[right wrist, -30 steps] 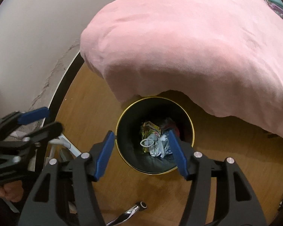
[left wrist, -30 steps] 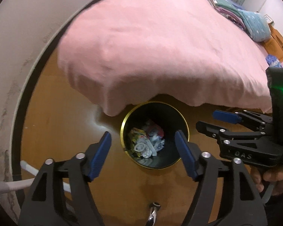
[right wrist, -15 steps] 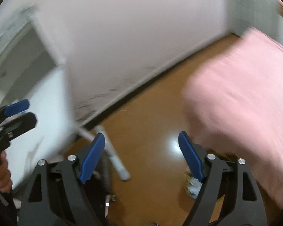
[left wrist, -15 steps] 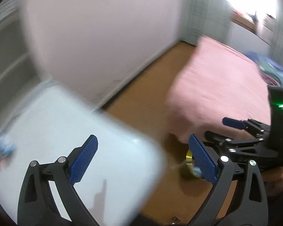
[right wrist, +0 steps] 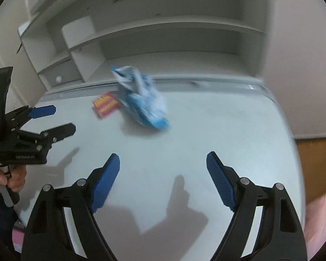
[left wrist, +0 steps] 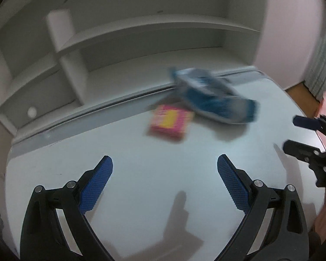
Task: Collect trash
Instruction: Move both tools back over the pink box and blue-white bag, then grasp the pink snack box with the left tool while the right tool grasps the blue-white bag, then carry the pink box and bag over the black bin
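A crumpled blue and white wrapper (left wrist: 215, 96) lies on the white desk (left wrist: 141, 187), with a small pink and yellow packet (left wrist: 169, 122) beside it on its left. Both also show in the right wrist view: the wrapper (right wrist: 142, 101) and the packet (right wrist: 105, 105). My left gripper (left wrist: 164, 179) is open and empty, above the desk in front of the trash. My right gripper (right wrist: 163, 175) is open and empty, also short of the trash. Each gripper shows in the other's view, the right gripper (left wrist: 297, 133) at the right edge and the left gripper (right wrist: 54, 119) at the left. The frames are blurred.
White shelving (left wrist: 141, 32) stands behind the desk, with a wall (right wrist: 304, 54) to its right. Wooden floor (right wrist: 315, 163) shows past the desk's right edge, and pink bedding (right wrist: 319, 217) at the lower right.
Both grippers have swung up and away from the black trash bin on the floor by the bed and now face the white desk with the wrappers. Both stay open.
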Motion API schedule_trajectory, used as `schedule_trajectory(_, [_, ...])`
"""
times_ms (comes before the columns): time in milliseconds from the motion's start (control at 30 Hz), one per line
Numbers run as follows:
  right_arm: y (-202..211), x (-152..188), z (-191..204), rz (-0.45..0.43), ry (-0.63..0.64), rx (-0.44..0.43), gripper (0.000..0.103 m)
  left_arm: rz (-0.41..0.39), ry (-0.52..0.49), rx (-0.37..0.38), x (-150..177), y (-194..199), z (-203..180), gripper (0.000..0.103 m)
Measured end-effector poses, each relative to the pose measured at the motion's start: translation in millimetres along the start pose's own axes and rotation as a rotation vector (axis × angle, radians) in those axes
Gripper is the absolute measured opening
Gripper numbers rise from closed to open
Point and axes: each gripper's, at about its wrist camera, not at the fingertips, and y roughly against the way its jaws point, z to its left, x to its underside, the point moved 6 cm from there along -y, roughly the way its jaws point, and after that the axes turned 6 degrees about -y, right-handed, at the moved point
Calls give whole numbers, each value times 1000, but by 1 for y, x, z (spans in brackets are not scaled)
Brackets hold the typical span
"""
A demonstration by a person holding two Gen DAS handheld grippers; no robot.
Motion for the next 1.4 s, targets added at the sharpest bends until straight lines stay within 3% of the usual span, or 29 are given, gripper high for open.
schedule_trajectory(133, [-51, -31, 28, 46, 65, 14, 81, 13, 13, 15, -1, -14, 28, 94])
schedule_trajectory(367, [-102, -59, 35, 104, 99, 31, 81, 3, -72, 56, -15, -35, 19, 94])
schedule_trajectory(433, [-110, -63, 37, 119, 105, 18, 68, 1, -94, 74, -19, -41, 15, 94])
schedule_trajectory(467, [-111, -62, 37, 123, 110, 19, 47, 0, -102, 78, -20, -44, 14, 94])
schedule_trajectory(500, [-111, -62, 36, 119, 113, 27, 39, -1, -107, 79, -23, -46, 12, 94])
schedule_trajectory(567, [-108, -62, 35, 116, 107, 22, 34, 3, -113, 83, -26, -52, 10, 94])
schedule_trajectory(900, [-65, -47, 16, 63, 44, 9, 34, 30, -141, 54, -36, -77, -7, 93])
schedule_trajectory(933, [-56, -41, 12, 55, 30, 12, 34, 30, -145, 50, -36, -78, -10, 90])
schedule_trajectory(1033, [-36, -28, 1, 38, -4, 22, 34, 48, -130, 57, -34, -78, -18, 54])
schedule_trajectory(1200, [19, 8, -37, -23, -95, 81, 34, 58, -97, 49, -37, -70, -33, 54])
schedule_trajectory(1300, [62, 36, -79, -75, -201, 141, 34, 33, -120, 105, -42, -48, -72, 54])
schedule_trajectory(1400, [107, 78, -128, -116, -321, 223, 34, -18, -211, 166, -47, -18, -143, 54])
